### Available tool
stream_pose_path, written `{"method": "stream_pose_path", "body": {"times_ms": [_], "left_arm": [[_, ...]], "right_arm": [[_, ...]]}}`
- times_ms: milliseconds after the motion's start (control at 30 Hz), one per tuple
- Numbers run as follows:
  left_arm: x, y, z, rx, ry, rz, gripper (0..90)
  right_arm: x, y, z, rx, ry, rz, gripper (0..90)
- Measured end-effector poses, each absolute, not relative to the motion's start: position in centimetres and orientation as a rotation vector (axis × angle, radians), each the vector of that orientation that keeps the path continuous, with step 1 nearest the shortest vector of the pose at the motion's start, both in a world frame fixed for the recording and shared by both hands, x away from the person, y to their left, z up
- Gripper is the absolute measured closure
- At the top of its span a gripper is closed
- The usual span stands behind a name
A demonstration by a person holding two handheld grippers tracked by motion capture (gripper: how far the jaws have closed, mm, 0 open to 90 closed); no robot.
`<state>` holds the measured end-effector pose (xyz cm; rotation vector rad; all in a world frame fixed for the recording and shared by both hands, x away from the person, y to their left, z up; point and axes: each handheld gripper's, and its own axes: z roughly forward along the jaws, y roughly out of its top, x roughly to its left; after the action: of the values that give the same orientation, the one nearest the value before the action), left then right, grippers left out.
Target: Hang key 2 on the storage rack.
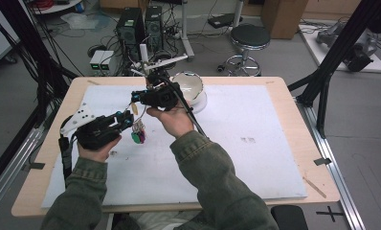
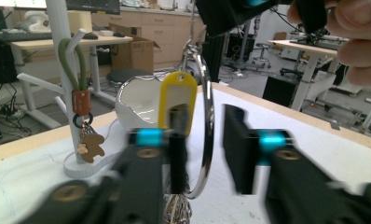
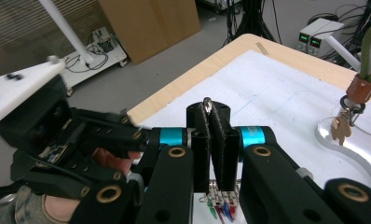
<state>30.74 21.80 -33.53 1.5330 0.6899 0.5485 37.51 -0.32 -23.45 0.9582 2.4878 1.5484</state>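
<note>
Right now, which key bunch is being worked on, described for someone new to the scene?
Over the white mat, the right gripper pinches a metal key ring. Unlike the bear keychain hanging on the white stand, it carries a yellow tag.

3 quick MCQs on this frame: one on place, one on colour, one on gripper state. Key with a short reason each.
1. The white bowl sits:
A. at the table's far edge
B. at the near edge
C. on the floor

2. The key tag on the large key ring is:
A. red
B. yellow
C. black

3. The right gripper is:
A. wide open
B. shut on the key ring
C. shut on the bowl

Key: 1 A, bowl lies beyond both hands. 2 B, yellow frame in left gripper view. 3 B, jaws pressed together on the ring's top.
</note>
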Motion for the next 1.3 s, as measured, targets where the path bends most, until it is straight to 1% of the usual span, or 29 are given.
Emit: {"method": "stream_pose_path", "body": {"times_ms": [33, 200, 433, 467, 567, 633, 767, 800, 900, 1100, 1300], "left_arm": [[30.6, 21.7, -33.5, 1.532, 0.679, 0.567, 85.7], [30.4, 21.6, -33.3, 1.538, 0.656, 0.597, 86.6], [30.3, 21.5, -33.3, 1.540, 0.638, 0.595, 87.0], [30.3, 21.4, -33.3, 1.550, 0.635, 0.595, 87.0], [30.4, 21.2, -33.4, 1.567, 0.620, 0.572, 87.0], [30.3, 21.0, -33.3, 1.600, 0.618, 0.585, 87.1], [30.4, 21.0, -33.2, 1.598, 0.637, 0.574, 87.0], [30.4, 21.0, -33.2, 1.595, 0.642, 0.571, 87.1], [30.5, 21.5, -33.1, 1.581, 0.662, 0.569, 87.1], [30.9, 22.6, -33.1, 1.563, 0.705, 0.578, 87.0], [31.3, 23.7, -33.0, 1.561, 0.754, 0.603, 87.0]], "right_arm": [[37.5, -0.3, -23.5, 0.958, 2.489, 1.550, 87.6], [37.6, -0.2, -23.5, 0.961, 2.487, 1.562, 87.6], [37.7, -0.4, -23.5, 0.957, 2.502, 1.576, 86.2], [37.7, -0.5, -23.5, 0.965, 2.501, 1.580, 82.1], [37.8, -0.7, -23.7, 0.974, 2.508, 1.548, 60.8], [37.7, -1.1, -23.9, 0.973, 2.491, 1.518, 53.2], [38.0, -2.4, -24.8, 0.982, 2.473, 1.498, 31.0], [38.1, -2.8, -25.0, 0.981, 2.475, 1.491, 23.4], [38.4, -3.8, -25.5, 0.964, 2.481, 1.501, 9.9], [38.3, -5.9, -26.2, 0.885, 2.485, 1.445, 9.6], [38.1, -7.8, -26.7, 0.878, 2.408, 1.499, 9.6]]}}
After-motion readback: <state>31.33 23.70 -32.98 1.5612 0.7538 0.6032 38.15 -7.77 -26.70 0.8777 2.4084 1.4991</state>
